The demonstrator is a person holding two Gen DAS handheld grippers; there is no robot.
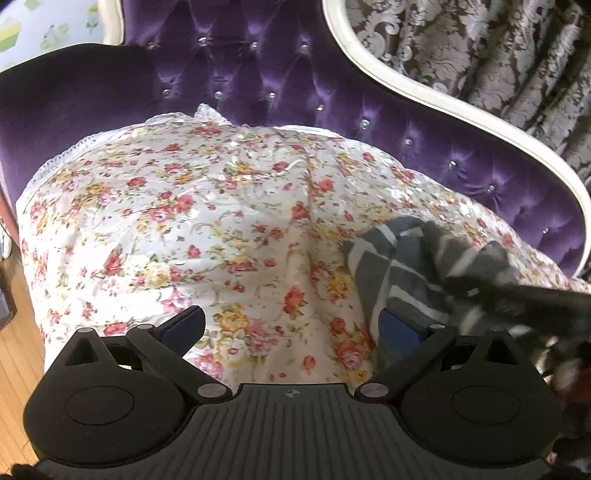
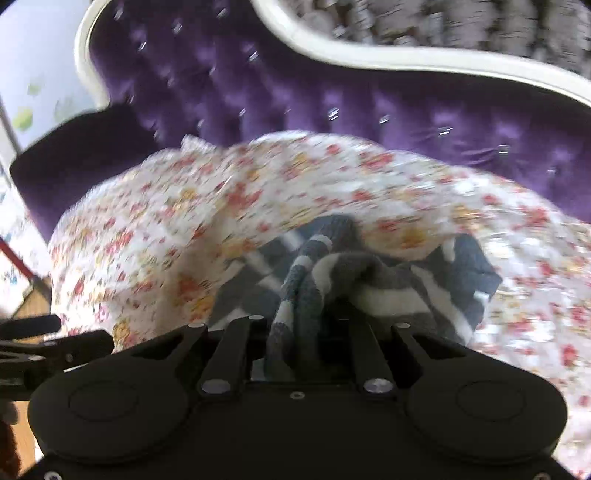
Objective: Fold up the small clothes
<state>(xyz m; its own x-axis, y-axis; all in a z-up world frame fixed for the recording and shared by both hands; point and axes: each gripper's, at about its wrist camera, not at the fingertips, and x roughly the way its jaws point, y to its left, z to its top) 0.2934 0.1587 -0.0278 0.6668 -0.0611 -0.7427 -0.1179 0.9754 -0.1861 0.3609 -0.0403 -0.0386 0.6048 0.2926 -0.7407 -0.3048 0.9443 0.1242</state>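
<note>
Folding barely begun: garment lifted, no fold made.
Right gripper [image 2: 295, 325] pinched the bunched striped garment [image 2: 314, 273] above the floral cover [image 2: 155, 221], right of centre; left gripper [image 1: 291, 328] stood spread, empty, nearby. All folds remained.

- We take this for a home, most likely a bedroom or sitting room.
- We see a purple tufted headboard [image 1: 258, 74] with small shiny buttons and a curved white frame [image 1: 424, 92]; it could belong to a bed or a sofa, and we cannot tell which.
- In front of it we find a flowered quilt [image 1: 184, 221] with a lace edge, spread as bedding would be.
- Behind the frame we see a grey patterned curtain [image 1: 480, 44] with a leafy design, or perhaps wallpaper.
- At the left we notice a strip of wooden floor [image 1: 18, 350] and a pale wall [image 1: 48, 26] with green shapes on it.
</note>
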